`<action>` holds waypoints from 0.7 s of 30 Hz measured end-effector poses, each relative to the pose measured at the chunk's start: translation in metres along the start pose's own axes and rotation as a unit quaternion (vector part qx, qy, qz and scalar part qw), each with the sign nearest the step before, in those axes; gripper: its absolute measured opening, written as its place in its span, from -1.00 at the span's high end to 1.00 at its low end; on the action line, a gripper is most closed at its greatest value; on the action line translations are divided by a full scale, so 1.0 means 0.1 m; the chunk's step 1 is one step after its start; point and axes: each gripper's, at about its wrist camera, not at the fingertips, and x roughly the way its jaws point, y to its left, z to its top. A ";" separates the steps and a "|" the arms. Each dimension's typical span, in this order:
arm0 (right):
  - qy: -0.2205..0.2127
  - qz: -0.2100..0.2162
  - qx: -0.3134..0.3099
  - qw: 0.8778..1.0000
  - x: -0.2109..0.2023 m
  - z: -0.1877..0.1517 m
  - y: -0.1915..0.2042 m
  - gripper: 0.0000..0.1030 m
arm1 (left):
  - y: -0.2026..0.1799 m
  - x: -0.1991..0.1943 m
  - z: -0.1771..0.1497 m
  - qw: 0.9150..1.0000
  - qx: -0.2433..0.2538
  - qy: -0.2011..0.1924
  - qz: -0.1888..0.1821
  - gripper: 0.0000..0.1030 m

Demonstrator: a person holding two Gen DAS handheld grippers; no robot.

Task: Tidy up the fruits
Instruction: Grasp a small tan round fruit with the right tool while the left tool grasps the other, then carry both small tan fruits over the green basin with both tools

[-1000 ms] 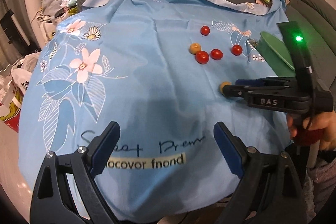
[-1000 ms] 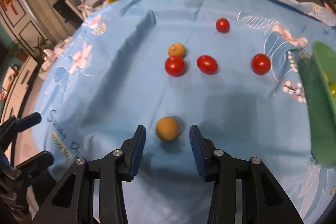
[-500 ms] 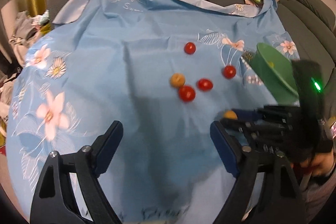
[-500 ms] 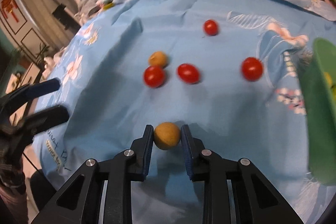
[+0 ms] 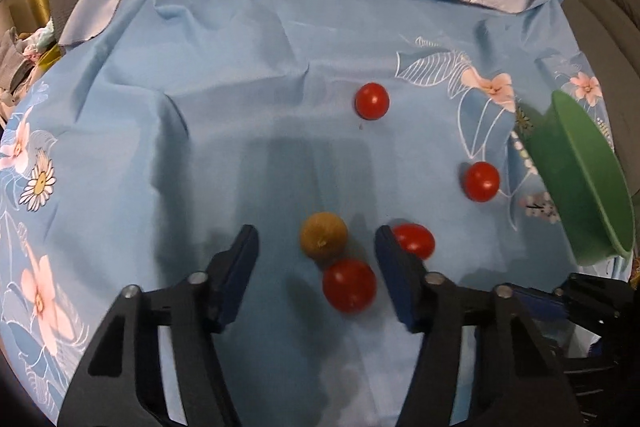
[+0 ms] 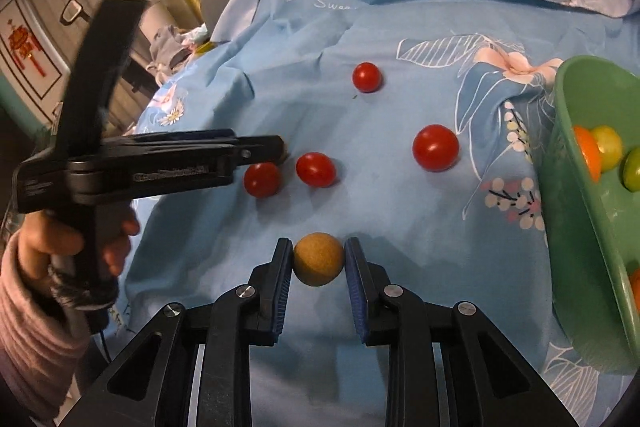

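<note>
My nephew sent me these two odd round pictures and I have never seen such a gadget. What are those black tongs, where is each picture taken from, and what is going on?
There is no robot here. A person holds a hand-operated claw in each hand, and each claw carries a wide-angle camera looking forward along its two fingers, which is why the pictures look round.

In the left camera's picture, the left claw is open, with a brown round fruit and a red tomato lying between its fingers, not gripped.

In the right camera's picture, the right claw is shut on a tan round fruit. The left claw shows there from the side, in the person's hand.

Other red tomatoes lie loose on the blue flowered cloth. At the right stands a green basket with orange and yellow-green fruit inside.
</note>
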 end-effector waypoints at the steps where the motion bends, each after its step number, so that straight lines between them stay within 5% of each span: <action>1: -0.001 0.001 0.001 1.000 0.01 0.00 -0.01 0.46 | 0.00 0.03 0.01 1.000 0.001 0.004 0.003 0.06; 8: -0.009 0.004 0.004 1.000 -0.01 0.01 -0.04 0.46 | -0.02 0.16 0.05 1.000 0.015 0.009 0.018 0.49; 21: -0.022 -0.005 0.009 1.000 -0.19 -0.04 -0.01 0.46 | -0.09 -0.34 -0.16 0.999 0.028 -0.024 0.026 0.50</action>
